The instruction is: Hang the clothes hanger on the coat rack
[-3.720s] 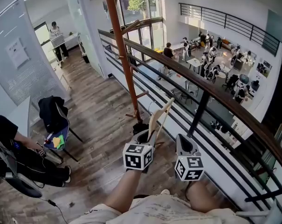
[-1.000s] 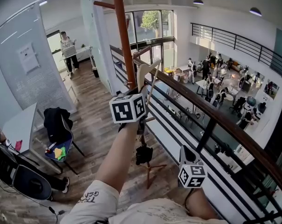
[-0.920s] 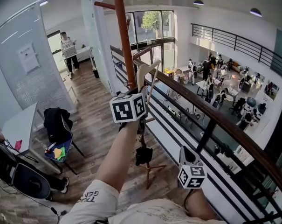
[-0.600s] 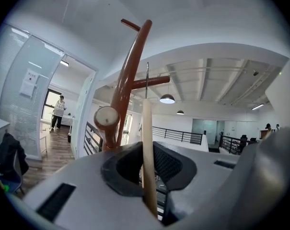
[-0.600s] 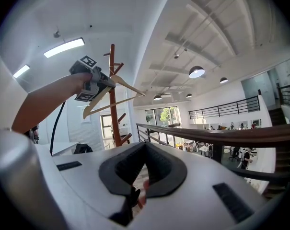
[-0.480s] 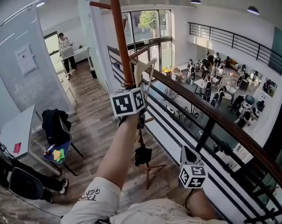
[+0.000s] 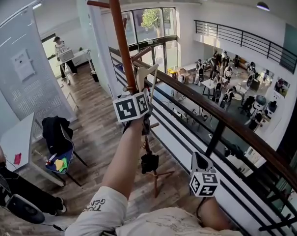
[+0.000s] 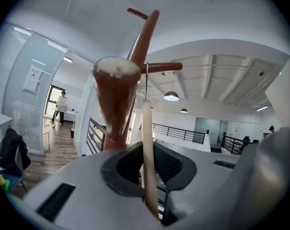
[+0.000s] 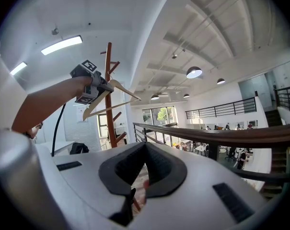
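The wooden clothes hanger (image 7: 147,76) is held up high, with my left gripper (image 7: 142,90) shut on its pale bar (image 8: 147,147). Its thin metal hook (image 8: 146,80) points up beside the reddish-brown coat rack pole (image 7: 120,38). A thick rack peg (image 8: 115,97) looms just ahead of the left jaws, and another peg (image 8: 161,67) crosses behind the hook. In the right gripper view the hanger (image 9: 117,94) sits against the coat rack (image 9: 108,104). My right gripper (image 7: 198,159) hangs low by my body, its jaws (image 9: 144,171) shut with nothing in them.
A railing with a wooden handrail (image 7: 217,124) runs diagonally right of the rack, with an atrium full of people below. A chair with a black jacket (image 7: 55,129) stands at left. A black item (image 7: 149,162) hangs low on the rack pole.
The left gripper has risen from waist height to the rack's upper pegs with the hanger, and in the last second edged closer to the pole. The right gripper stays low.
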